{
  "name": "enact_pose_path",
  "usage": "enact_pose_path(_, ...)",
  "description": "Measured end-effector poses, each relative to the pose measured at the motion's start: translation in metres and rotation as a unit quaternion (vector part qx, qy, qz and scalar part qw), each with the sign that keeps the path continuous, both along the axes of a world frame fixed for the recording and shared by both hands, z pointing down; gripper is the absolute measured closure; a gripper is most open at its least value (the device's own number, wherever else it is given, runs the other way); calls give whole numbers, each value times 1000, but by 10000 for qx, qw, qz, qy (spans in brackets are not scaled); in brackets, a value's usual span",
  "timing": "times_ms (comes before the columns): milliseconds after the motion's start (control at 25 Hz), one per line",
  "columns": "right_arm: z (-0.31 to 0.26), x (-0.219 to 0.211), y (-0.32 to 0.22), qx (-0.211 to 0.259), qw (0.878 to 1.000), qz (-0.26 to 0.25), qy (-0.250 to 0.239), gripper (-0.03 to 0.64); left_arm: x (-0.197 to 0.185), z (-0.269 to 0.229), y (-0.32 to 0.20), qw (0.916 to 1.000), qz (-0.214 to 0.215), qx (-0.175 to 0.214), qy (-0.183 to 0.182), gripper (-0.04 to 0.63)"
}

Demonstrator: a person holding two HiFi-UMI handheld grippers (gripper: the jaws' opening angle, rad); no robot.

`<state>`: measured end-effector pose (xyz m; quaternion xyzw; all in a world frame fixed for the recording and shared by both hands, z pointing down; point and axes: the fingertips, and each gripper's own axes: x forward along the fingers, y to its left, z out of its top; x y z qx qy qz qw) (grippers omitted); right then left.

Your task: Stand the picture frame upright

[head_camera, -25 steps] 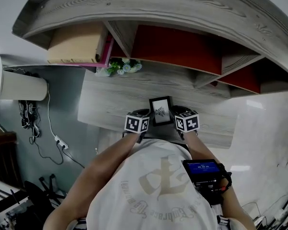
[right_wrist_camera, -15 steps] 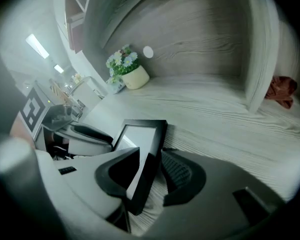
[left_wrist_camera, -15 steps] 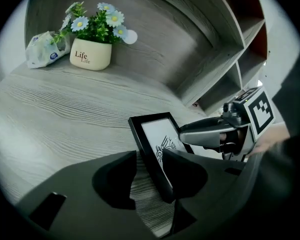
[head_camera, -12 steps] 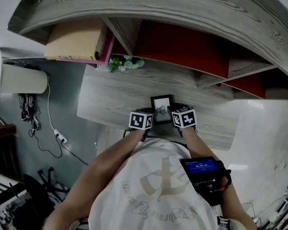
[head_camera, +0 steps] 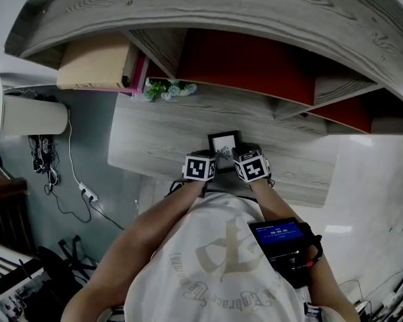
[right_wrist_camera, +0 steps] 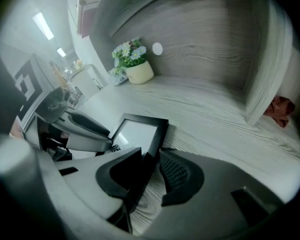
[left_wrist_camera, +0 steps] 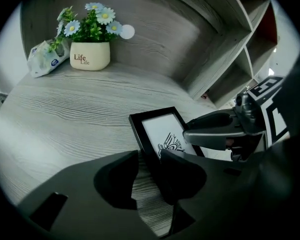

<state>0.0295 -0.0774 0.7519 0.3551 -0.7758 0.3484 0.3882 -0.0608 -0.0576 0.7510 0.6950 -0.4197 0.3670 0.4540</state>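
1. The left tool is released. Its jaws have just been closing a little, yet the pads stand apart with bare wood in the gap. The left border of the picture frame sits at the tips, against the inner side of one jaw.
2. The right tool is released too, and its jaws have likewise just been closing. The frame's right edge runs between them, close against one jaw, and a strip of wood shows before the other pad.
3. In the head view both tools point steeply down, one just beside each near corner of the frame.
4. The frame has a black border and a white sheet with a small dark drawing. It rests on the grey wood-grain bench, not upright. Whether it lies fully flat or is slightly raised, I cannot tell.
5. A cream flower pot with daisies stands well apart from the frame, at the back panel. A soft packet lies just beside the pot, on the side farther from the frame.
6. Beyond the frame, on the right tool's side, the shelf compartments rise from the bench.
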Motion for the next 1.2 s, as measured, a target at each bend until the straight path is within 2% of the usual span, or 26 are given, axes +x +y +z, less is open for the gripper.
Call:
enact_pose_path(160, 0, 1, -2, 34, 10000, 14, -46, 500, -1, 0, -2, 9998, -136, 113, 74, 441)
enact_pose_path(320, 0, 0, -1, -113, 9997, 160, -169, 506, -3, 1, -4, 9995, -226, 6, 210, 463)
enact_pose_path(680, 0, -6, 0, -342, 9959, 673, -495, 522, -5, 2, -3, 9980, -56, -265, 576, 488)
enact_pose_path(920, 2, -8, 2, -355, 9942, 845, -569, 523, -6, 2, -2, 9971, 143, -298, 687, 489)
enact_pose_path(1200, 0, -3, 1, -354, 9926, 1053, -483, 526, -6, 1, -3, 9953, 175, -356, 879, 492)
